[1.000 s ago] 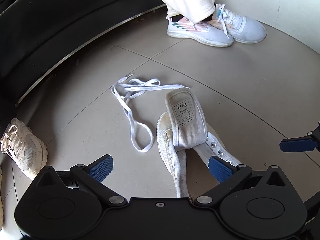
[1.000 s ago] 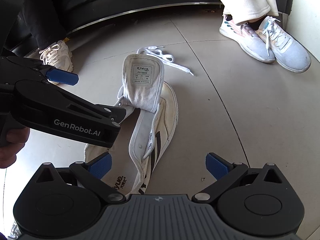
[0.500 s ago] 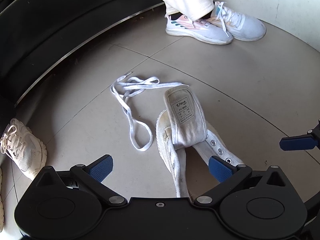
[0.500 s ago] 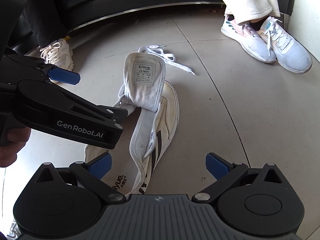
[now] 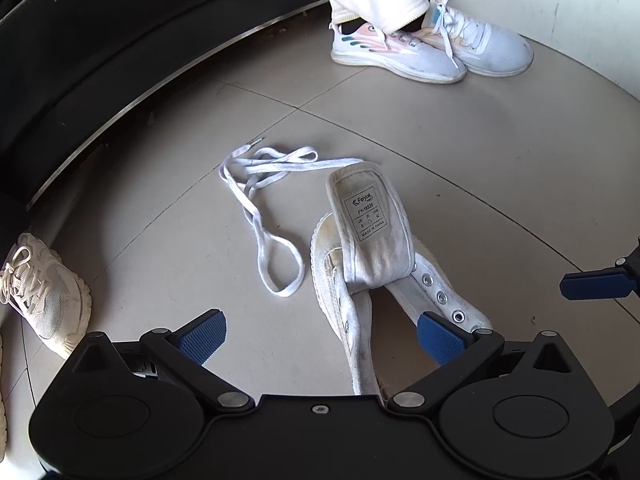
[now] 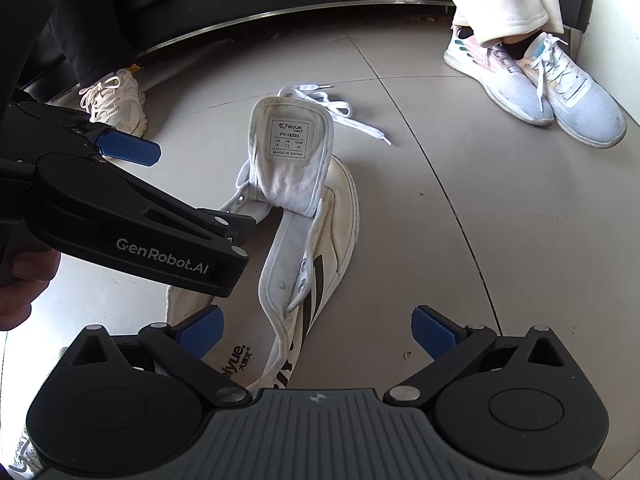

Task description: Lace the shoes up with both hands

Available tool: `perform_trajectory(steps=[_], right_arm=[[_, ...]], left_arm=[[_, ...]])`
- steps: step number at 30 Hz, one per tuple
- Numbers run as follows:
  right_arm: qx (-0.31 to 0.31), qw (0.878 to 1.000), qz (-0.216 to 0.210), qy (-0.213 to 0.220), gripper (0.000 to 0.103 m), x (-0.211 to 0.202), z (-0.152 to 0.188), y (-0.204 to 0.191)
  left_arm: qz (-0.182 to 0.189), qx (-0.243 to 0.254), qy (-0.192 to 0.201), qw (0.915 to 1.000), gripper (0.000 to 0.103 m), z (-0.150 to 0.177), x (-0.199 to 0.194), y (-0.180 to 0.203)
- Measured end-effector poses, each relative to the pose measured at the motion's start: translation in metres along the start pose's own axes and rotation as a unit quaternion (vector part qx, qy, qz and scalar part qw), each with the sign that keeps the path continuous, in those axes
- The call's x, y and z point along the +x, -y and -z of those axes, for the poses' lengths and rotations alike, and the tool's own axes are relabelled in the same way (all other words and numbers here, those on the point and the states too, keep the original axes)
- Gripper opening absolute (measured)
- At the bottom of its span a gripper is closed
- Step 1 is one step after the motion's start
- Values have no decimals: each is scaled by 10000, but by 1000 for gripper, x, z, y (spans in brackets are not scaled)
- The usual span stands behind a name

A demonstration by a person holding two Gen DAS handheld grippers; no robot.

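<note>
Lying on the tiled floor [image 5: 460, 128], the white canvas shoe [image 6: 320, 232] rests on its side with no lace threaded, its tongue [image 5: 372, 232] folded up so the size label faces the cameras and its metal eyelets [image 5: 440, 296] bare. Over it the left tool [image 5: 320, 332] hovers with its blue pads spread wide and nothing between them; the shoe's opening sits between and just beyond the fingers, the eyelet flap close to the right-hand pad [image 5: 440, 340]. From the other side the right tool [image 6: 316, 330] is likewise spread apart and empty, with the shoe's heel and printed insole directly under it; in the right wrist view the left tool's arm crosses in from the left, its upper finger just beside the shoe's collar, though contact cannot be told. Beyond the toe the loose white shoelace [image 5: 260, 200] lies in a tangle of loops on the floor, just beside the shoe. Open floor spreads to the right of the shoe. Farther back a black curved base with a metal strip [image 5: 160, 92] edges the floor, a bystander's pale sneakers [image 5: 432, 48] stand well apart, and a cream sneaker [image 5: 44, 292] sits at the left
</note>
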State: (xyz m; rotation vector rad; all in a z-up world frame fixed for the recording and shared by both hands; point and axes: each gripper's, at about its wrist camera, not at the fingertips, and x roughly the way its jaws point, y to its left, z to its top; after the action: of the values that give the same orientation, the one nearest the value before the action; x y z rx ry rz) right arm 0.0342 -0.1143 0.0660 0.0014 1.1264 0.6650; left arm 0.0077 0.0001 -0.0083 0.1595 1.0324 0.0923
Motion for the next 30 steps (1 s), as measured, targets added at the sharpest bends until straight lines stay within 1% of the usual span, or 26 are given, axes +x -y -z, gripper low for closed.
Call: perform_trajectory(steps=[19, 22, 27, 30], right_arm=[[-6, 10000, -19, -18, 103, 1, 1, 0], [1, 10000, -21, -29, 103, 0, 2, 0], [9, 10000, -19, -49, 103, -1, 2, 0], [21, 10000, -21, -58, 103, 0, 2, 1]], left_arm=[[-18, -17, -81, 10000, 103, 0, 5, 2], [33, -93, -143, 9998, 103, -1, 8, 2], [153, -245, -134, 9995, 103, -2, 10, -3], [130, -261, -110, 9995, 103, -4, 13, -5]])
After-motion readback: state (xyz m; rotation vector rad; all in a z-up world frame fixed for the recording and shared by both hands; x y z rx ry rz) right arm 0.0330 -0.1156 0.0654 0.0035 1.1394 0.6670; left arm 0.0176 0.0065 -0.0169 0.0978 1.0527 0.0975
